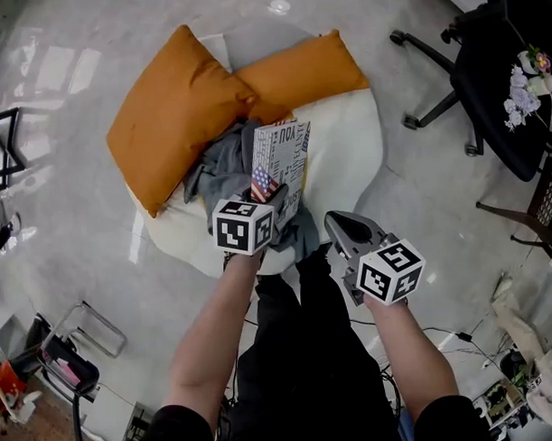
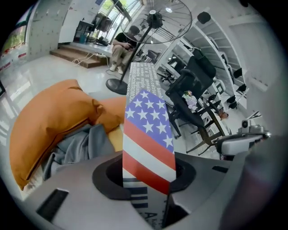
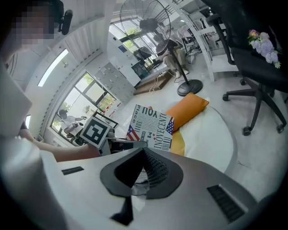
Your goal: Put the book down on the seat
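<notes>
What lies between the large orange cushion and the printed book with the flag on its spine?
A crumpled grey cloth, on the round white seat beside the printed book; head view and left gripper view both show it.

We hold the book (image 1: 283,151) by its lower end in our left hand-held gripper (image 1: 273,197) above the cream seat (image 1: 350,140), its orange cushions (image 1: 177,110) and grey cloth (image 1: 222,164), with our right hand-held gripper (image 1: 337,222) just beside.

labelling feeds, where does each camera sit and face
Head view: on the head, steeply down at the seat; forearms, left tool, right tool show.
Left gripper view: on the left tool, along jaws clamping the book; no arm.
Right gripper view: on the right tool, toward the book; left forearm shows.
All three share the book.
</notes>
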The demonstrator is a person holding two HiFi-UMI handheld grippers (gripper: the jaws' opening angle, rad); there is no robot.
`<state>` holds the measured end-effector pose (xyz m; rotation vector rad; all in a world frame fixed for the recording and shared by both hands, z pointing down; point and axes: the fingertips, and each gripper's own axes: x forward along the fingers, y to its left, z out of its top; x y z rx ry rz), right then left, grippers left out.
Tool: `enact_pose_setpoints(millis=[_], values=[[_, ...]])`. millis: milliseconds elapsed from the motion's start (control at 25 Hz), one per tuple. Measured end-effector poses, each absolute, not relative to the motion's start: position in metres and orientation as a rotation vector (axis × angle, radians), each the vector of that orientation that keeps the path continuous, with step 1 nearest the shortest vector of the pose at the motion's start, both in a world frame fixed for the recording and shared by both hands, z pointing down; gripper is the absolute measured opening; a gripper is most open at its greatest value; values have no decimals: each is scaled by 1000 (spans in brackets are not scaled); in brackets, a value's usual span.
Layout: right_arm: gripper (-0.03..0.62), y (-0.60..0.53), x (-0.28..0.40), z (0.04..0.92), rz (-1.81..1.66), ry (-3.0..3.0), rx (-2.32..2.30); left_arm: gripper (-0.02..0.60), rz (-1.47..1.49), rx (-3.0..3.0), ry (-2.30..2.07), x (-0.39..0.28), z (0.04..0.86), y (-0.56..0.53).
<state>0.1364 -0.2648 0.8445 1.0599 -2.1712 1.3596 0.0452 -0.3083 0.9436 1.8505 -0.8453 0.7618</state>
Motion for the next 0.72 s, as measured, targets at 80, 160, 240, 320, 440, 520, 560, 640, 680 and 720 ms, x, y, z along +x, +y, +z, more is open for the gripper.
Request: enact_pose_setpoints(millis=[80, 160, 240, 320, 440, 520, 560, 640, 680, 720], values=[[14, -262, 140, 853, 1382, -2158, 1060, 160, 770, 1824, -851, 52, 959, -313], [14, -256, 144, 862, 1396, -2149, 1052, 160, 772, 1812, -840, 61, 974, -316], [14, -247, 149, 871, 1408, -2134, 1050, 160, 760, 1798, -805, 73, 988, -313], [15, -238, 156, 879, 1417, -2117, 1058, 160, 722, 1772, -757, 85, 1002, -309], [15, -231, 164, 883, 1420, -2105, 1076, 161, 675, 1739, -684, 102, 1019, -306], [14, -227, 167, 880, 1421, -2103, 1086, 161, 691, 1721, -652, 109, 1029, -304], [14, -226, 168, 879, 1422, -2104, 1089, 165, 711, 1720, -638, 110, 1034, -304], [15, -223, 169, 876, 1421, -2106, 1094, 181, 777, 1736, -616, 111, 1040, -307], [14, -221, 169, 874, 1420, -2106, 1095, 190, 825, 1752, -618, 108, 1042, -310], [15, -219, 168, 873, 1419, -2107, 1095, 206, 888, 1769, -638, 103, 1043, -314]])
